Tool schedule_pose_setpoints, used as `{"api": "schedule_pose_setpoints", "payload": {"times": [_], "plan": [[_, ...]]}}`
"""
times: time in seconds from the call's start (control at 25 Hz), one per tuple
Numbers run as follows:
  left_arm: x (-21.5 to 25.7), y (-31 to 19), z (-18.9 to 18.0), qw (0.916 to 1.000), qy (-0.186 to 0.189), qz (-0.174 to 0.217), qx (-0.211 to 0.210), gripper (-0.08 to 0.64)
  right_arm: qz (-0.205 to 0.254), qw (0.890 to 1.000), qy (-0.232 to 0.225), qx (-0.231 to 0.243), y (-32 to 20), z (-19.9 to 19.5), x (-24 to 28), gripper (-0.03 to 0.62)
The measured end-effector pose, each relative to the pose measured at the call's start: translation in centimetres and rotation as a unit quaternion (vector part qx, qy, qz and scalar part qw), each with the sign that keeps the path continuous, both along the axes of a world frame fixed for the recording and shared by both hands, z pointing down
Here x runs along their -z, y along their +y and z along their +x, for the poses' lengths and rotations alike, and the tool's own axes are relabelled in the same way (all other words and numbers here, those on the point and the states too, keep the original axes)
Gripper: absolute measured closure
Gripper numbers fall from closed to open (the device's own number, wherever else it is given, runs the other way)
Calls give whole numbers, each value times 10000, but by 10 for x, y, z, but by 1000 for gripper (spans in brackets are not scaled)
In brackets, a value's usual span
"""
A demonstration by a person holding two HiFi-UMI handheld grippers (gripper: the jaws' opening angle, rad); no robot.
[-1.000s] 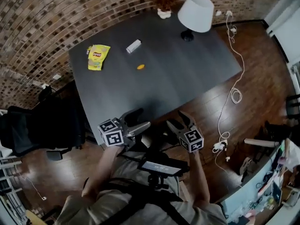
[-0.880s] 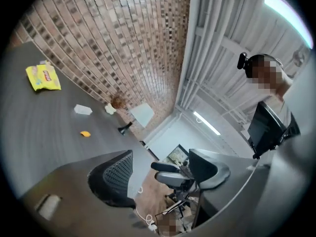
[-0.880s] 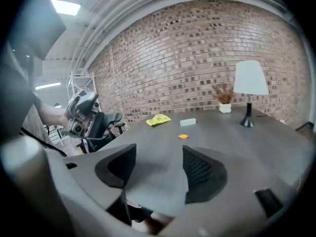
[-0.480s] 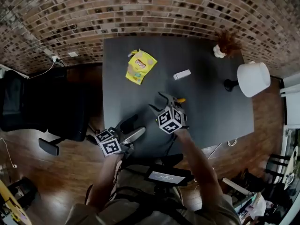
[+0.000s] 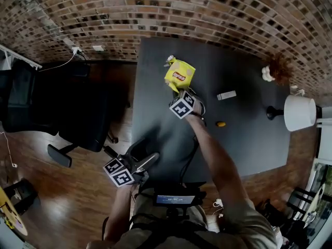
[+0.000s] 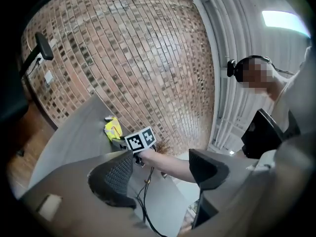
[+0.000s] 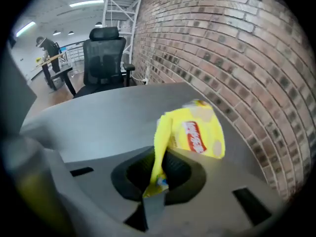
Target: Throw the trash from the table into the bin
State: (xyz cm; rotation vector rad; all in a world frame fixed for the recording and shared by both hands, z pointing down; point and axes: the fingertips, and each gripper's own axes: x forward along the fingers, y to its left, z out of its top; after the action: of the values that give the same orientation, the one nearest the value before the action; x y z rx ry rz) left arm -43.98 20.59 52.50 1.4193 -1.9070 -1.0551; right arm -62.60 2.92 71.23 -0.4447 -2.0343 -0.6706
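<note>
My right claw (image 5: 177,91) has just been closing and I'm pinching the yellow chip bag (image 5: 180,74) on the dark tabletop (image 5: 249,149) by the brick wall (image 5: 207,14); my left claw (image 5: 147,152) is gaping empty.

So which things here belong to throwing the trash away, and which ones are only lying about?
Job: yellow chip bag, small white item, orange scrap.
Just there: white lamp, dried plant, black office chair.

Print on chip bag (image 7: 190,135): blurred in the right gripper view, lettering unreadable.
Corner of chip bag: buried between the jaws of the right tongs (image 7: 157,184), which have just been closing on it.
Orange scrap (image 5: 221,124) on counter (image 5: 249,149): too small to identify.
White oblong object (image 5: 226,95): too small to identify.
</note>
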Motion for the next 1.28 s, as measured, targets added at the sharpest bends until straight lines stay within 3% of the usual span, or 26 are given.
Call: {"api": "schedule_pose_setpoints", "payload": {"times": [0.12, 0.24, 0.36, 0.52, 0.64, 0.76, 0.92, 1.0, 1.12, 1.28], "plan": [[1, -2, 0, 9998, -30, -3, -213, 213, -237, 9986, -425, -202, -2, 13, 27, 589], [6, -23, 6, 9974, -86, 89, -709, 213, -967, 9871, -1177, -483, 1, 50, 81, 589], [12, -53, 24, 9907, -177, 202, -1334, 213, -1841, 9612, -1921, -729, 6, 111, 143, 589], [19, -93, 76, 9789, -367, 161, -2006, 213, -2870, 9145, -2688, -953, 4, 229, 211, 589], [24, -117, 130, 9572, -448, 98, -2857, 213, -2969, 8866, -3178, -1576, -5, 349, 237, 589], [31, -141, 196, 9351, -570, 5, -3497, 213, -2750, 8737, -3192, -2434, -20, 479, 228, 589], [32, -181, 291, 9019, -705, -92, -4261, 213, -1810, 8656, -2489, -3950, -50, 664, 152, 589], [32, -194, 334, 8842, -752, -129, -4608, 213, -1659, 8478, -1938, -4650, -44, 739, 101, 589], [36, -204, 390, 8554, -827, -182, -5111, 213, -2044, 8207, -1244, -5189, -10, 809, 30, 589], [40, -208, 446, 8124, -1036, -255, -5733, 213, -2583, 7922, -648, -5491, 29, 827, -37, 589]]}}
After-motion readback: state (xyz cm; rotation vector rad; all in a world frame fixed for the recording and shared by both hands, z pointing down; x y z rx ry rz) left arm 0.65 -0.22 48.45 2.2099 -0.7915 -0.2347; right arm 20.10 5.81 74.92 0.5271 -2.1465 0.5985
